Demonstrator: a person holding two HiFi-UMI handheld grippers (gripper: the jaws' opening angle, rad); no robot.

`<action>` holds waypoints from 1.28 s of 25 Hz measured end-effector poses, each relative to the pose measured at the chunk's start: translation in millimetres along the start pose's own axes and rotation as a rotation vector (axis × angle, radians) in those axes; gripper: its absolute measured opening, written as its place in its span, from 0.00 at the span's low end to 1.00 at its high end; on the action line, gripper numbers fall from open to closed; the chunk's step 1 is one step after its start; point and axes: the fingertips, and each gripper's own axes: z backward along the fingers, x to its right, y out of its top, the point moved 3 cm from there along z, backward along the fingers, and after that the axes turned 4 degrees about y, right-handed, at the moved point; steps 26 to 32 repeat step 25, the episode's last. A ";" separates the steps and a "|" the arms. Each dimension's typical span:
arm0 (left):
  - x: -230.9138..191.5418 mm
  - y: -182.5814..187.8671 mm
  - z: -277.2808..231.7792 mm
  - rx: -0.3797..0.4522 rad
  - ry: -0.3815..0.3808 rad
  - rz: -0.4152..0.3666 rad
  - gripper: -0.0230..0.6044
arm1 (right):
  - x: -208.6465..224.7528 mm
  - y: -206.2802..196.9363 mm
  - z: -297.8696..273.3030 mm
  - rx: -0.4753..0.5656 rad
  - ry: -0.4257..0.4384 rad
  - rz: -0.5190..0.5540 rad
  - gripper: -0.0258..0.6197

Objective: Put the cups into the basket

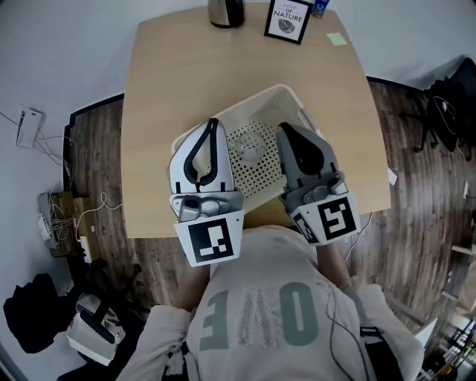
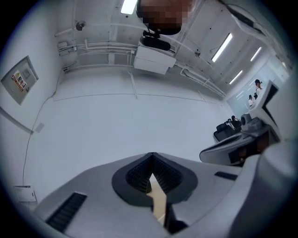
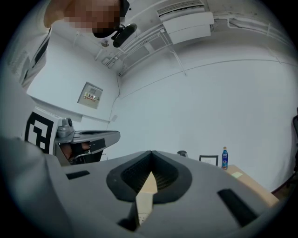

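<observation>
You're in an office-type room: a wooden tabletop with a framed print, an office chair, floor cables, strip lights, and an air conditioner.

The basket is cream with a dotted, perforated bottom, the table pale wood, the floor dark planks, and the shirt beige with grey-green letters.
</observation>
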 end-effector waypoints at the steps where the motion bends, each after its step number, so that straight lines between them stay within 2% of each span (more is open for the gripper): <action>1: -1.6 -0.6 0.7 -0.001 0.007 0.007 0.05 | 0.1 -1.2 0.4 -0.004 0.001 -0.004 0.04; 5: -8.4 -4.5 3.6 0.003 0.046 -0.003 0.05 | 1.4 -5.3 2.2 -0.013 -0.004 -0.013 0.04; 8: -12.5 -2.2 4.4 0.037 0.085 -0.062 0.05 | 2.3 -5.7 2.5 -0.015 -0.005 -0.016 0.04; 10: -10.9 -2.3 1.9 0.039 0.076 -0.096 0.05 | 4.0 -5.9 1.4 -0.020 -0.009 -0.014 0.04; 15: -6.9 -15.3 -4.1 -0.009 0.042 0.023 0.05 | 6.7 -10.2 -3.3 -0.038 -0.008 -0.006 0.04; 18: -3.6 -22.5 -4.3 -0.024 0.001 0.030 0.05 | 4.4 -11.3 -5.4 -0.044 -0.001 -0.001 0.04; 23: -10.5 -22.9 -2.3 0.001 0.019 0.121 0.05 | 3.3 -13.3 -8.6 -0.057 0.010 0.007 0.04; 32: -12.5 -23.8 -2.5 0.006 0.033 0.139 0.05 | 3.7 -14.6 -8.8 -0.061 0.012 0.007 0.04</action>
